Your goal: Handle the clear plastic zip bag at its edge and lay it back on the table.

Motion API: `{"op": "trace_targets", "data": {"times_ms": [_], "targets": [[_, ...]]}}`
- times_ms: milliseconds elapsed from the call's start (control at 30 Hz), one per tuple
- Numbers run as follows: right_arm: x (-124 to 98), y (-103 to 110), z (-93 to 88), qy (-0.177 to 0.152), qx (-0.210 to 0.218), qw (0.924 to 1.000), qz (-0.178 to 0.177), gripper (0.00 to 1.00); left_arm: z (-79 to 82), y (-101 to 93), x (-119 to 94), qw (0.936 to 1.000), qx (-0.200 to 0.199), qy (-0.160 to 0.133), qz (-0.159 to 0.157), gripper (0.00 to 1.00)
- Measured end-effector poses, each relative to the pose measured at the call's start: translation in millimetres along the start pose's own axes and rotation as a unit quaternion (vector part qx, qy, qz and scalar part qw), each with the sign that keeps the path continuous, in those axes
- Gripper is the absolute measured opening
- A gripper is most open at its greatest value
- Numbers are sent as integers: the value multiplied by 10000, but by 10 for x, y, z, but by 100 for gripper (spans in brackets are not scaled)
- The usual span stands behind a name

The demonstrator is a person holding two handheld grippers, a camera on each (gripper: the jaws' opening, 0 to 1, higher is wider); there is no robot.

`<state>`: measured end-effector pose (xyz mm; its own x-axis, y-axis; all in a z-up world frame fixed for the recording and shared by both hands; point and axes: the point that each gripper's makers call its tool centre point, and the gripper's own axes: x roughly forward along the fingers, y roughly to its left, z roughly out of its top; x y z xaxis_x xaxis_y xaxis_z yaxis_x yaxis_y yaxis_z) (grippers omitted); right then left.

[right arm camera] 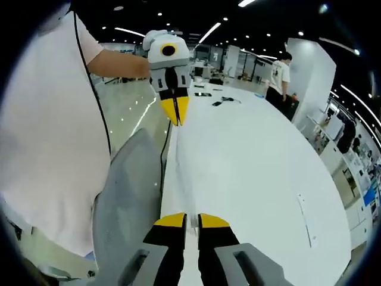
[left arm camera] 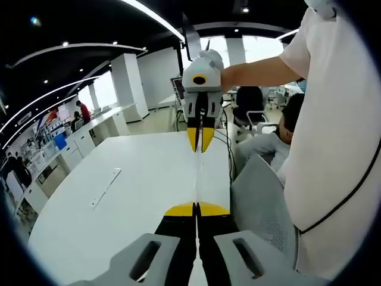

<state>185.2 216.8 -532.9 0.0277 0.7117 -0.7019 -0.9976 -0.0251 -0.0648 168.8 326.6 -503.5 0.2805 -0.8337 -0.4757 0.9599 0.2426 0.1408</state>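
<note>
Clear zip bag (left arm camera: 198, 179) is stretched edge-on over the white table (left arm camera: 137, 196), left gripper (left arm camera: 196, 207) and right gripper (right arm camera: 185, 219) both clamped on its ends.

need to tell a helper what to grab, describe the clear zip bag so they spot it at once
Start at the long white table. Above its near edge, the left claw and the right claw face each other, both pinched shut. The clear plastic zip bag is the thin, see-through sheet stretched edge-on between them.
</note>
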Motion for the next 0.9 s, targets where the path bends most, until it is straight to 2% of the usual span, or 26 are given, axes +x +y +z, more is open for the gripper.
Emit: {"op": "trace_targets", "data": {"times_ms": [333,500,900], "targets": [[8,-26,292,-428,246,9988,76,6,-4,-52,39,9987,499,71,18,0],[66,-80,343,-445,325,9984,112,5,17,-62,41,9975,706,49,51,0],[237,-1,374,-263,307,9982,436,3,58,-123,63,9958,918,61,30,0]]}}
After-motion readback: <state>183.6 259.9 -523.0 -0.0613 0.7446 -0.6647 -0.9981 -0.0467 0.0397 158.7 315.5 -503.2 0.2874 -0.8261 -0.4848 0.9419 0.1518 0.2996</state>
